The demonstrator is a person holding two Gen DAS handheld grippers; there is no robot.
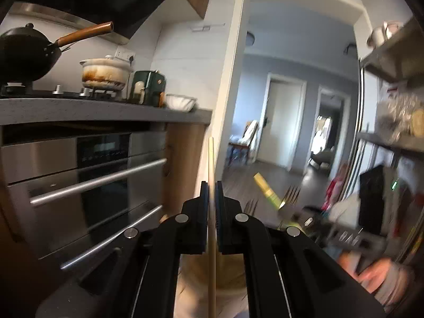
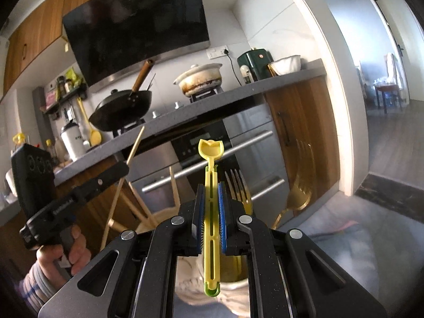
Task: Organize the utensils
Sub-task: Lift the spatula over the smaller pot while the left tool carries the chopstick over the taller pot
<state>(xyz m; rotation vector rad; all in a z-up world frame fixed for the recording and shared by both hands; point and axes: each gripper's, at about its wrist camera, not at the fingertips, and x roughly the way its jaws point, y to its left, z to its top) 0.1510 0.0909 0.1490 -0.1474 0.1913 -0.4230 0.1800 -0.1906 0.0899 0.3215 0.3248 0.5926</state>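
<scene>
We hold 2 utensils at once, both lifted above a pale cup (image 2: 235, 288) that sits below our grippers and serves as our landmark. Our left gripper (image 1: 211, 185) is clamped on a single wooden chopstick (image 1: 211, 159), which runs straight up between the blue pads and juts well above them, with its lower end dropping toward the cup. Our right gripper (image 2: 210, 188) is closed around a yellow plastic utensil (image 2: 211, 212), slotted along its shaft, green at the bottom tip and ending in a small scoop-like head above the pads.

Around the cup we see more chopsticks (image 2: 137, 206) leaning out to its left, and 2 gold forks (image 2: 238, 185) rising from it on the right, tines up. Whether these stand in 1 holder or 2 we cannot tell.

We judge the chopstick light, stiff and smooth, so it may pivot or slide in the pads; a hold near its middle, as now, keeps it from swinging. The yellow piece looks light and slightly springy; the slotted shaft gives the pads a flat face, and we would avoid squeezing its thin head. The forks look heavier and slick, best taken at the handle. Lowering either piece into the cup calls for keeping it upright so it clears the fork tines.
</scene>
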